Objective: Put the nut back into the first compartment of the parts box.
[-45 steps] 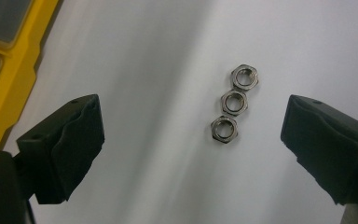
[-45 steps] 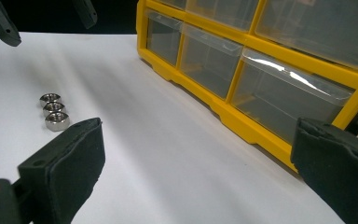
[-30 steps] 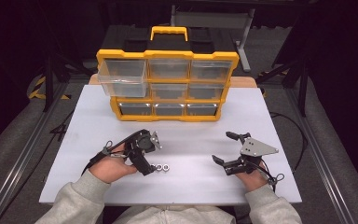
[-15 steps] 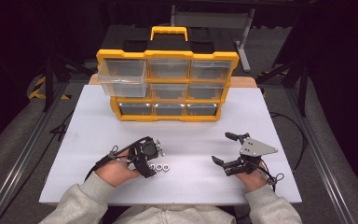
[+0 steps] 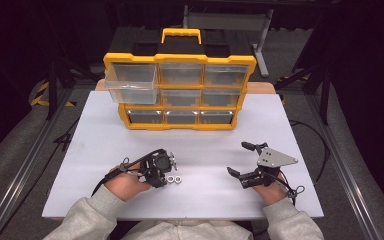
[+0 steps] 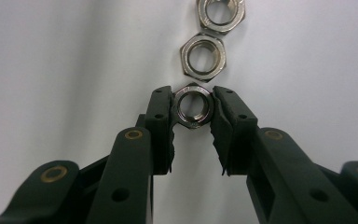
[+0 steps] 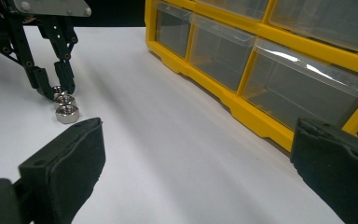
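A white tabletop [image 5: 105, 150] sits in a dark room. At its near edge the left claw [image 6: 194, 112] pinches the nearest hex nut [image 6: 194, 106] flat on the surface, jaws pressed to both sides. Two more nuts [image 6: 203, 54] line up just beyond, toward twelve o'clock. The right claw [image 5: 242, 161], at about four o'clock, gapes wide, holding nothing. At twelve o'clock stands a yellow drawer organizer [image 5: 180, 92], its top-left drawer [image 5: 131, 82] pulled out.

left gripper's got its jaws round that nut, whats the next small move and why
Probably lift the left gripper straight up a little. Its jaws already press both sides of the nearest nut, while two more nuts lie in line just beyond it, so a vertical lift should avoid knocking them. The organizer's top left drawer stands pulled out.
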Demonstrator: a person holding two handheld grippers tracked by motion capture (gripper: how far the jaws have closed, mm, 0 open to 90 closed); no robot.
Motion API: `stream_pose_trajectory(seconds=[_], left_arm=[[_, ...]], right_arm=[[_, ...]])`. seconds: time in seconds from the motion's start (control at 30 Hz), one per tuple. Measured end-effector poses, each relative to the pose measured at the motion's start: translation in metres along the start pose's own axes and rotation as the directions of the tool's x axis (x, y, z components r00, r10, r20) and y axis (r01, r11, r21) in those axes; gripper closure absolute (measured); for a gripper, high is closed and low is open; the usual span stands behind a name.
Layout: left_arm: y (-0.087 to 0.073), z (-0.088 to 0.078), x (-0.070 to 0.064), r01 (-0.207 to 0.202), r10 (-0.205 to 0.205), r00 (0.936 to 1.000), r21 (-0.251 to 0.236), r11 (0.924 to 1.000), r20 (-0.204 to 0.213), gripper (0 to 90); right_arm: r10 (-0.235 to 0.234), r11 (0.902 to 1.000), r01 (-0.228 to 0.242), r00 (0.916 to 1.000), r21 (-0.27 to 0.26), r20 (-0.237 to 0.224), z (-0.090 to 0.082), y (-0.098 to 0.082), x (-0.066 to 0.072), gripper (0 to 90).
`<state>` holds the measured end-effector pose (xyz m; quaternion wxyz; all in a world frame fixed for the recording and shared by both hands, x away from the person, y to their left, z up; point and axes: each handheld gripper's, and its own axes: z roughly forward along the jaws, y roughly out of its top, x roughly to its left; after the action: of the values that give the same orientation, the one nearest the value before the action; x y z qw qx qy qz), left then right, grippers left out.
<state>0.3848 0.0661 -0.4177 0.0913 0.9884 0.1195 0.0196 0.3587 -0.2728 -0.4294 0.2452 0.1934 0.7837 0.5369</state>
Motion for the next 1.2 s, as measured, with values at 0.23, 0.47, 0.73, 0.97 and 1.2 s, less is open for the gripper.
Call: stream_pose_trajectory(seconds=[0.23,0.47,0.73,0.97,1.2], left_arm=[[0.002,-0.018,-0.002,-0.001,0.001,0.9999,-0.005,1.0000,0.013,69.5],[0.004,-0.042,0.002,-0.007,0.007,0.9998,-0.016,0.9999,-0.017,69.4],[0.012,-0.076,0.011,0.050,-0.050,0.9985,0.001,0.9988,0.023,69.6],[0.017,-0.108,0.015,0.054,-0.054,0.9984,0.007,0.9985,0.017,69.6],[0.023,-0.147,0.020,0.054,-0.054,0.9985,-0.010,0.9985,0.000,69.6]], right_arm=[[0.010,0.9999,-0.010,0.9999,0.010,0.004,0.001,-0.001,0.000,3.7],[0.016,0.9998,-0.016,0.9999,0.015,0.006,0.001,-0.001,0.000,3.7],[0.018,0.9997,-0.018,0.9998,0.018,0.005,0.000,-0.001,0.000,3.7],[0.020,0.9996,-0.020,0.9998,0.020,0.003,0.001,-0.002,0.000,3.7],[0.018,0.9996,-0.019,0.9998,0.022,0.002,0.000,-0.002,0.000,3.7]])
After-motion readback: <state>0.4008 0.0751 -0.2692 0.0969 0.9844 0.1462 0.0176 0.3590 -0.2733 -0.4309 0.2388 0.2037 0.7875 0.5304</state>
